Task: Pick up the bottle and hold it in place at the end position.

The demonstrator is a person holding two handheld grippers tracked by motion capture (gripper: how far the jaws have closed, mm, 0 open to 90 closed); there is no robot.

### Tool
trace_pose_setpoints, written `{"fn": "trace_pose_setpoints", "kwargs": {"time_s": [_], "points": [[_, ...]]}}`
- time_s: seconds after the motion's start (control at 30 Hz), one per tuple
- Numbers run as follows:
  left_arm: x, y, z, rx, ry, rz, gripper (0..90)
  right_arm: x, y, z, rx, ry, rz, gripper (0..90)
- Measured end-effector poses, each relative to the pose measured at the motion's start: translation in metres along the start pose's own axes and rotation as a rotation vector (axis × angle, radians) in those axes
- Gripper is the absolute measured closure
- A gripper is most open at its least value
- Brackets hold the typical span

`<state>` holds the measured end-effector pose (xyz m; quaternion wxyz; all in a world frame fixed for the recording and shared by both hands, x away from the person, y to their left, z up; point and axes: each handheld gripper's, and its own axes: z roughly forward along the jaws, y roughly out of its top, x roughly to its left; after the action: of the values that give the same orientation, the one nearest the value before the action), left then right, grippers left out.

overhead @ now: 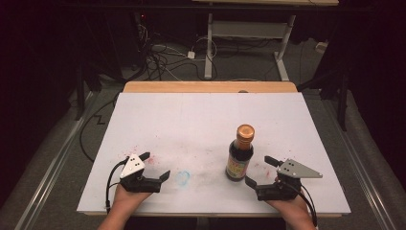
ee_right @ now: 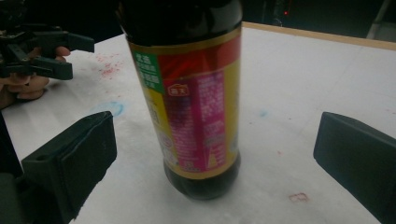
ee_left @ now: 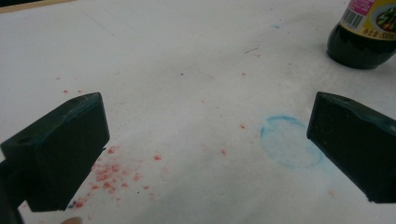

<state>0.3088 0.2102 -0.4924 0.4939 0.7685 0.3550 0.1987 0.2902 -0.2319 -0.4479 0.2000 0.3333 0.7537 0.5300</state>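
Dark bottle stands upright between the right gripper jaws (untouched).

A dark sauce bottle stands upright between the left gripper and right gripper, nearer the right.

The dark bottle, full of brown-black liquid and wearing a copper-coloured cap and a red, yellow and green label, is standing upright on the white table, sitting toward five o'clock from its centre.
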Motion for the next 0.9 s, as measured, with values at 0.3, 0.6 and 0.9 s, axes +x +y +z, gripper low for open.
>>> {"fn": "trace_pose_setpoints", "kwargs": {"time_s": [0.3,0.6,0.9], "points": [[0.000,0.000,0.001,0.008,-0.005,0.003,0.0,0.006,0.005,0.018,0.023,0.033,-0.012,1.7],[-0.001,0.000,0.001,0.005,-0.005,0.005,0.0,0.008,0.013,0.034,0.029,0.039,-0.020,7.7],[0.001,0.001,0.002,0.021,-0.017,0.000,0.0,0.005,0.017,0.046,0.022,0.053,-0.029,24.9]]}}
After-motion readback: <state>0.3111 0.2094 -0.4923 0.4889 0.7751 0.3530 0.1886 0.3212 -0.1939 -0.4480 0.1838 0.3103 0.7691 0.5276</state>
